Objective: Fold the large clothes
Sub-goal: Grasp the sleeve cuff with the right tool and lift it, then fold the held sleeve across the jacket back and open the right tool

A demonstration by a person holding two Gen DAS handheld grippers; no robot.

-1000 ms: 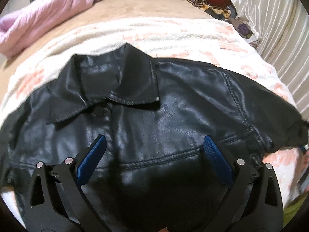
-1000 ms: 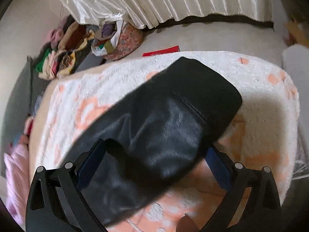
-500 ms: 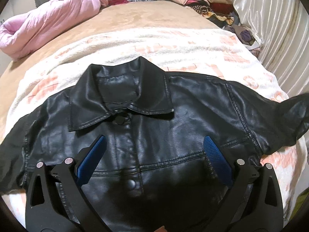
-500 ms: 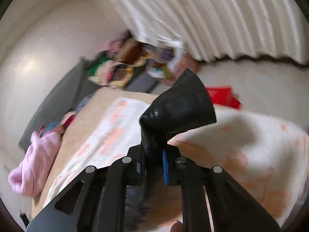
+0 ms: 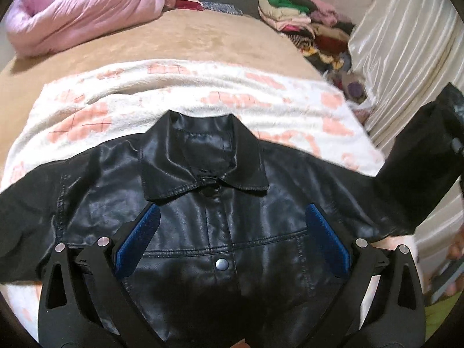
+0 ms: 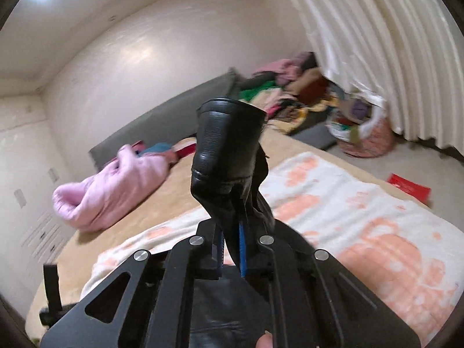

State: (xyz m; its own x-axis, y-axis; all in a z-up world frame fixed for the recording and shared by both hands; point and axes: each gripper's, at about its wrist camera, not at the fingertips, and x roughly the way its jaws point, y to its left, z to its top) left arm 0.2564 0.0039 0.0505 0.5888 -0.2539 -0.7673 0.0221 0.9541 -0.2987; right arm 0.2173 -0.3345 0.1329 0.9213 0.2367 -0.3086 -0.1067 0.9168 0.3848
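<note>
A black leather jacket point(image 5: 220, 203) lies front up on a white and peach blanket point(image 5: 174, 92), collar away from me. My left gripper point(image 5: 232, 232) is open, hovering over the jacket's chest below the collar. My right gripper point(image 6: 232, 249) is shut on the jacket's right sleeve point(image 6: 229, 156) near the cuff and holds it up in the air. The raised sleeve also shows at the right edge of the left wrist view point(image 5: 420, 150).
A pink padded coat point(image 5: 84, 14) lies at the bed's far left. Piles of folded clothes point(image 5: 304, 20) sit at the far right by a pale curtain point(image 5: 406, 29). A bag of clothes point(image 6: 362, 127) and a red item point(image 6: 409, 185) are on the floor.
My right gripper closed on the sleeve and lifted it off the blanket. My left gripper drew back a little from the jacket, staying open.
</note>
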